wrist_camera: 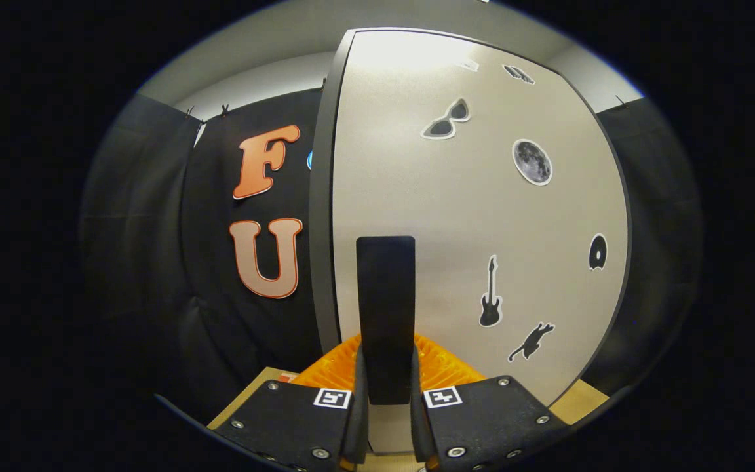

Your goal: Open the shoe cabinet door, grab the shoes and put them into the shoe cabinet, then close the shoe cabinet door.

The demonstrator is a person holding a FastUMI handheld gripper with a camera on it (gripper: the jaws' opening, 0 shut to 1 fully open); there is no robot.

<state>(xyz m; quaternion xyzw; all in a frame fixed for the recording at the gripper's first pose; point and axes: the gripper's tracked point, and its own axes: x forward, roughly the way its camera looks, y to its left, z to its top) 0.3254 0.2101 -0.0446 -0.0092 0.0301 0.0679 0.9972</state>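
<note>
The shoe cabinet door [482, 216] is a pale grey panel right in front of me, dotted with several small stickers. Its dark left edge [322, 216] shows as a thick strip. A black vertical handle [385, 295] sits low on the door near that edge. My gripper [387, 373] is shut on the handle's lower end, one finger pressed against each side of it. I cannot tell whether the door is ajar.
Black cloth booth wall [154, 262] hangs to the left of the door and another stretch [659, 216] to its right. A light wooden surface [584, 400] shows under the door's lower corners. A pale ceiling [272, 39] lies above.
</note>
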